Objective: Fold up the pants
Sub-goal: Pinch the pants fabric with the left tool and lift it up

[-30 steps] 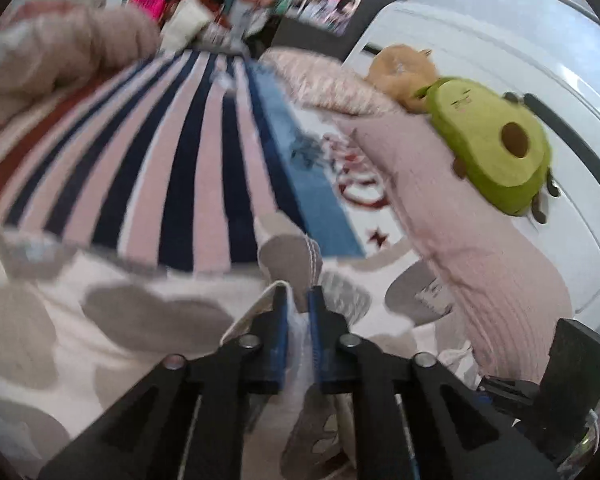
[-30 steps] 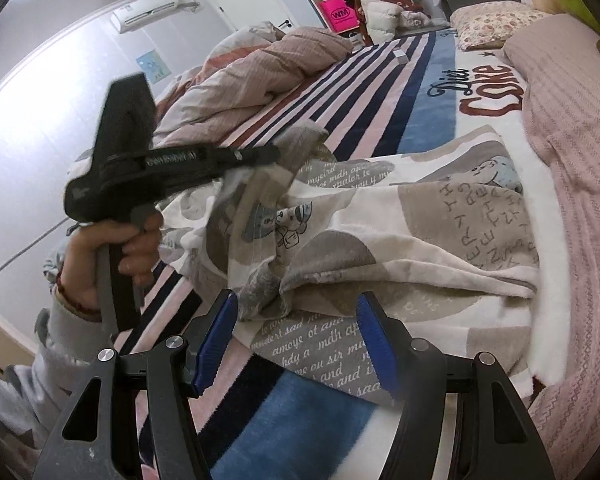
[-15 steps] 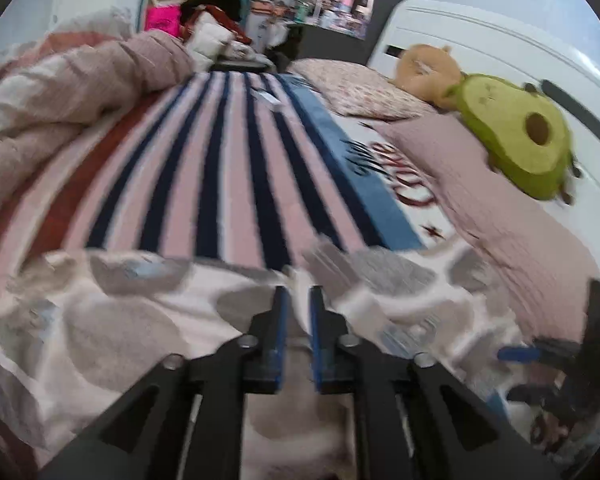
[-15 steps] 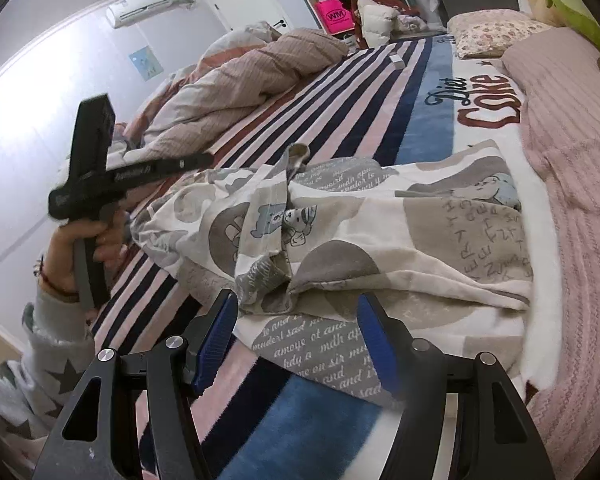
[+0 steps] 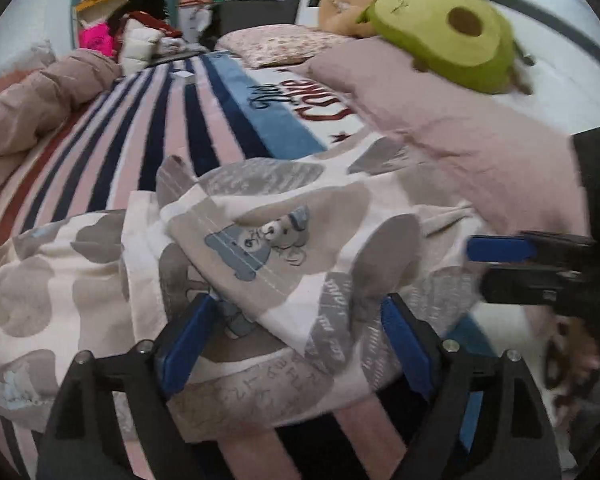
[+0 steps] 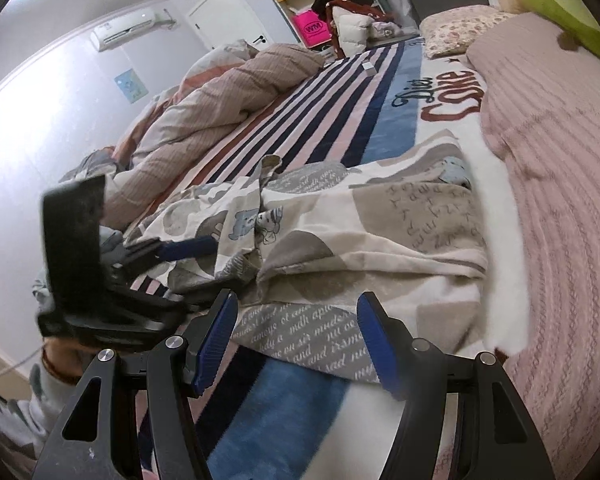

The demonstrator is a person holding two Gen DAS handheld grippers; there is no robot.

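The pants point(image 5: 260, 248) are cream with grey blobs, bear prints and script text. They lie crumpled on the striped bedspread point(image 5: 148, 136), and also show in the right wrist view point(image 6: 380, 232). My left gripper point(image 5: 296, 336) is open, its blue pads straddling a fold at the pants' near edge. It shows at the left of the right wrist view point(image 6: 188, 246). My right gripper point(image 6: 296, 340) is open and empty, hovering just short of the pants' near hem. It shows at the right of the left wrist view point(image 5: 500, 250).
A pink knitted blanket point(image 6: 560, 200) lies along the right side. An avocado plush point(image 5: 440, 36) and a floral pillow point(image 5: 284, 44) sit at the far end. A bunched duvet point(image 6: 220, 108) lies on the left. Clutter stands beyond the bed.
My left gripper was shut on the pants and held them up. It has lowered them onto the bed, let go and opened. My right gripper stayed open and nearly still.
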